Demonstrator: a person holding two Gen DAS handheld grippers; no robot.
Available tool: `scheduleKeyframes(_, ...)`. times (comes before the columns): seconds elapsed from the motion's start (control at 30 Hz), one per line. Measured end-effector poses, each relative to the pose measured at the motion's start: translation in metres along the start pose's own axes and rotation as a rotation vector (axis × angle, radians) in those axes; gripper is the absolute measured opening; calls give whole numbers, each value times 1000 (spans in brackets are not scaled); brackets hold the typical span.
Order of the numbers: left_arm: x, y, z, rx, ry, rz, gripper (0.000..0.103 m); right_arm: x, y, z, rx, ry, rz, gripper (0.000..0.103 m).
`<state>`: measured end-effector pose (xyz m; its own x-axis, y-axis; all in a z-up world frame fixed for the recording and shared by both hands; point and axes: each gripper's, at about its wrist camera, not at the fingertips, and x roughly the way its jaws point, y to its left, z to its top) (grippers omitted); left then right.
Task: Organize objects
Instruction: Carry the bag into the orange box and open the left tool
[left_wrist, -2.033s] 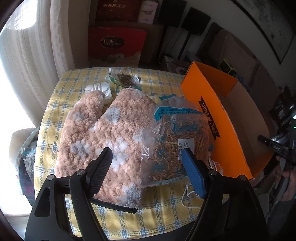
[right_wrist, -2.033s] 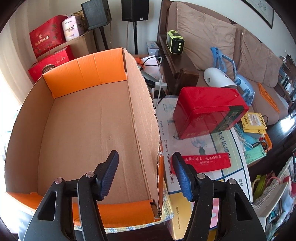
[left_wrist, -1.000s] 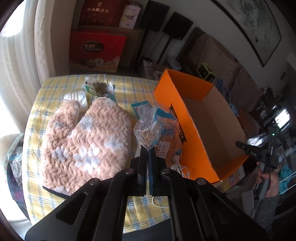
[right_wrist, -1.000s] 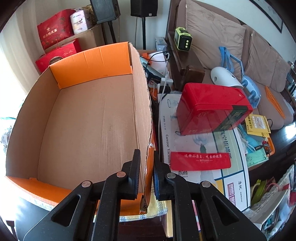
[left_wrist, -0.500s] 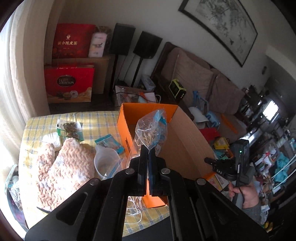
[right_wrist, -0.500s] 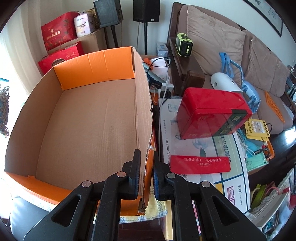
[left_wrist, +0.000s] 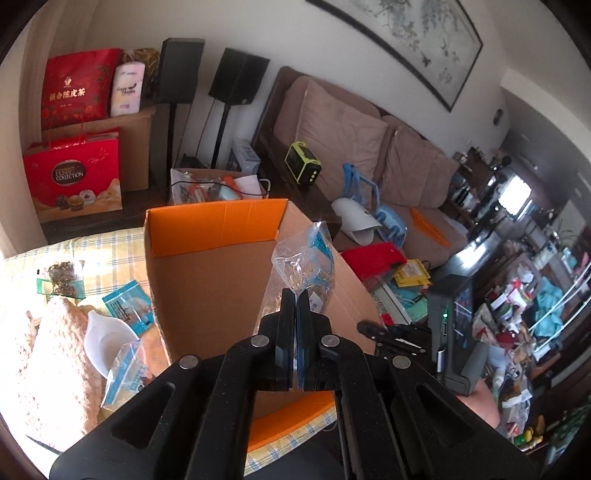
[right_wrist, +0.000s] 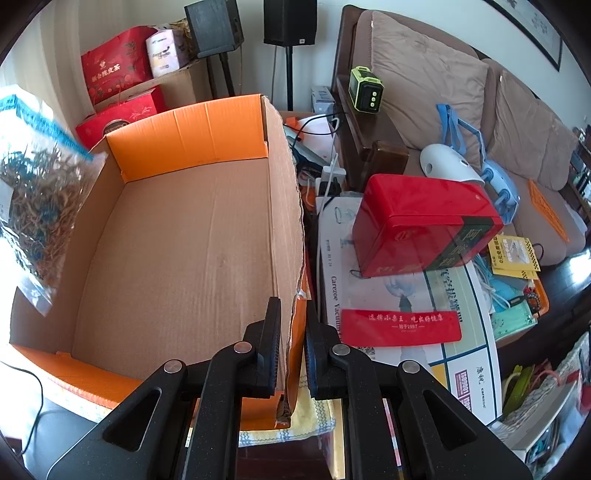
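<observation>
Both wrist views over cardboard box (left_wrist: 207, 280)

The cardboard box (left_wrist: 207, 280) sits on the checked table (left_wrist: 107, 247), open side up. In the left wrist view, a fluffy mitten (left_wrist: 48, 354) lies at nine o'clock of the box, with a scoop (left_wrist: 103, 338) and small packets (left_wrist: 127, 304) between them. A bag of dried strands (left_wrist: 304, 264) hangs above the box's three-o'clock wall — held by the left gripper (left_wrist: 295, 295). The right gripper (right_wrist: 291, 325) straddles that same wall near its front corner. In the right wrist view, a tin (right_wrist: 424, 225) rests on a flat carton (right_wrist: 399, 295) at three o'clock of the box; a sofa (right_wrist: 461, 96) stands behind them.
</observation>
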<state>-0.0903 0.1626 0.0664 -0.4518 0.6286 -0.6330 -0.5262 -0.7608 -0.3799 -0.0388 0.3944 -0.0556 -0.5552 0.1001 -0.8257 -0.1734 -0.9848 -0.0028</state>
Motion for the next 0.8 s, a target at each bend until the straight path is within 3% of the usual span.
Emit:
scheduleKeyframes(0.13, 14, -3, 1, -34, 19, -30, 1, -1, 0, 0, 6, -1, 0, 11)
scheduleKeyframes(0.27, 44, 11, -9, -116, 86, -39, 1, 0, 2, 0, 2, 1, -11, 11)
scheduleKeyframes(0.4, 67, 19, -26, -122, 146, 0, 1, 0, 2, 1, 0, 1, -16, 11)
scheduleKeyframes(0.5, 85, 21, -35, -91, 237, 62, 3, 0, 3, 1, 2, 0, -16, 11)
scheduleKeyframes(0.6, 83, 21, -41, -55, 233, 97, 18, 0, 2, 0, 5, -1, -14, 11)
scheduleKeyframes(0.67, 76, 18, -43, -26, 210, 125, 41, 0, 1, 1, 9, -2, -13, 11)
scheduleKeyframes(0.73, 69, 13, -44, 8, 182, 145, 51, 1, 0, 1, 10, -1, -15, 11)
scheduleKeyframes(0.8, 62, 10, -43, 45, 167, 165, 52, 2, 0, 1, 9, 0, -17, 11)
